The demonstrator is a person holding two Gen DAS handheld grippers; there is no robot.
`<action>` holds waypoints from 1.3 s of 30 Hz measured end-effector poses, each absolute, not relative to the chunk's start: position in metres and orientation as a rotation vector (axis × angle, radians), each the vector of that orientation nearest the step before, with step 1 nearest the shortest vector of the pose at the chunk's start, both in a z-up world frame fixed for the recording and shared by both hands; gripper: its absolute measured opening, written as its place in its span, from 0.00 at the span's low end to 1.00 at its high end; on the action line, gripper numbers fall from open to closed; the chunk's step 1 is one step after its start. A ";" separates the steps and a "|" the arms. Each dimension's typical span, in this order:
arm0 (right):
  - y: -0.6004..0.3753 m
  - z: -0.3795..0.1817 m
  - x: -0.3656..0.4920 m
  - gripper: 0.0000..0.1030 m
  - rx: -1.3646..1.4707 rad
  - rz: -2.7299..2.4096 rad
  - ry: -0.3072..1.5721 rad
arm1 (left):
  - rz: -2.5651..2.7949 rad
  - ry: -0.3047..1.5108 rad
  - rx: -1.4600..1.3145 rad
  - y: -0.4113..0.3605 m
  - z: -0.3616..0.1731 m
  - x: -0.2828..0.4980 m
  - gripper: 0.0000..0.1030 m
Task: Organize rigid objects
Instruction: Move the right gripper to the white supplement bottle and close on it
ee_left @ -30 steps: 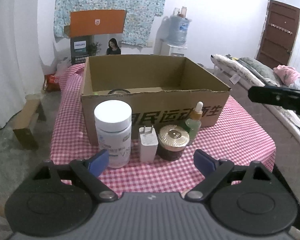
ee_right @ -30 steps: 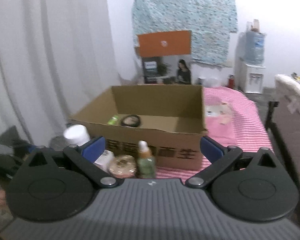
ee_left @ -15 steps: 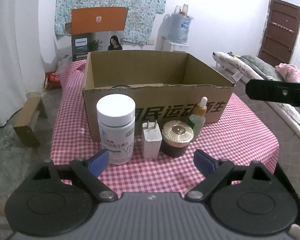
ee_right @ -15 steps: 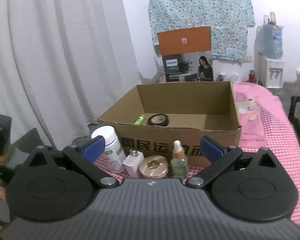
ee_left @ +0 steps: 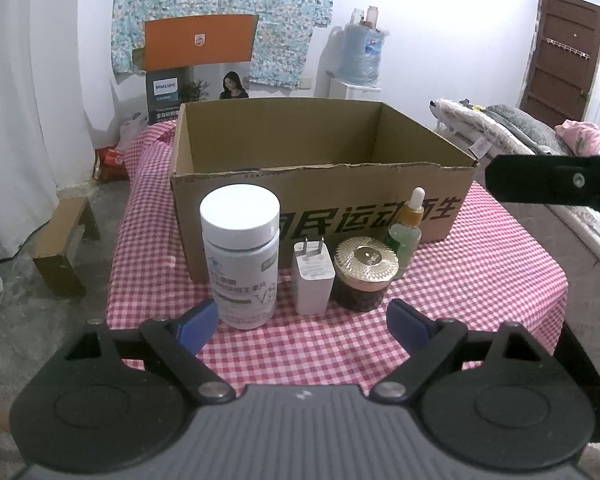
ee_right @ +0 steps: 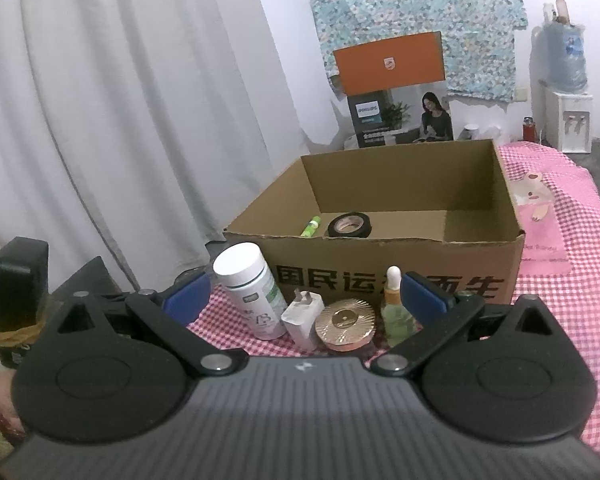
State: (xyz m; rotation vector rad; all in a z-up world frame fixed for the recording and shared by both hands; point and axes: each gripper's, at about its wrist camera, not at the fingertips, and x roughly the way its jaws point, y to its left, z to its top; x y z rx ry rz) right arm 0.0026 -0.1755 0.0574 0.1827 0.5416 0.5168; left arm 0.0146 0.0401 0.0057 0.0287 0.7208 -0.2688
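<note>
An open cardboard box [ee_left: 380, 208] [ee_right: 480, 272] stands on a red checked tablecloth [ee_left: 480, 280]. In front of it stand a white pill bottle [ee_left: 242, 264] [ee_right: 250, 288], a white plug adapter [ee_left: 312, 280] [ee_right: 302, 320], a gold-lidded jar [ee_left: 365, 272] [ee_right: 345, 322] and a green dropper bottle [ee_left: 406, 228] [ee_right: 396, 312]. Inside the box lie a black tape roll [ee_right: 349, 226] and a green tube [ee_right: 311, 227]. My left gripper [ee_left: 302, 326] is open and empty, just short of the row. My right gripper [ee_right: 306, 298] is open and empty, above and before the row.
The right gripper's arm [ee_left: 556, 182] juts in at the right of the left wrist view. A white curtain [ee_right: 120, 120] hangs to the left. A wooden stool [ee_left: 64, 240] stands on the floor left of the table. An orange Philips box [ee_left: 200, 64] stands behind the table.
The left gripper has dropped lower and edged a little closer to the row. The right gripper has swung left and moved in toward the row. Both stay open.
</note>
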 end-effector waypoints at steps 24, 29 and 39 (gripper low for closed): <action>-0.166 0.053 0.016 0.99 0.201 0.568 0.572 | -0.267 0.680 0.031 0.044 0.006 0.022 0.86; -0.156 0.048 0.034 0.98 0.223 0.611 0.601 | -0.266 0.663 0.030 0.047 0.006 0.033 0.81; -0.122 0.036 0.083 0.82 0.272 0.688 0.690 | -0.242 0.652 0.029 0.059 0.000 0.059 0.74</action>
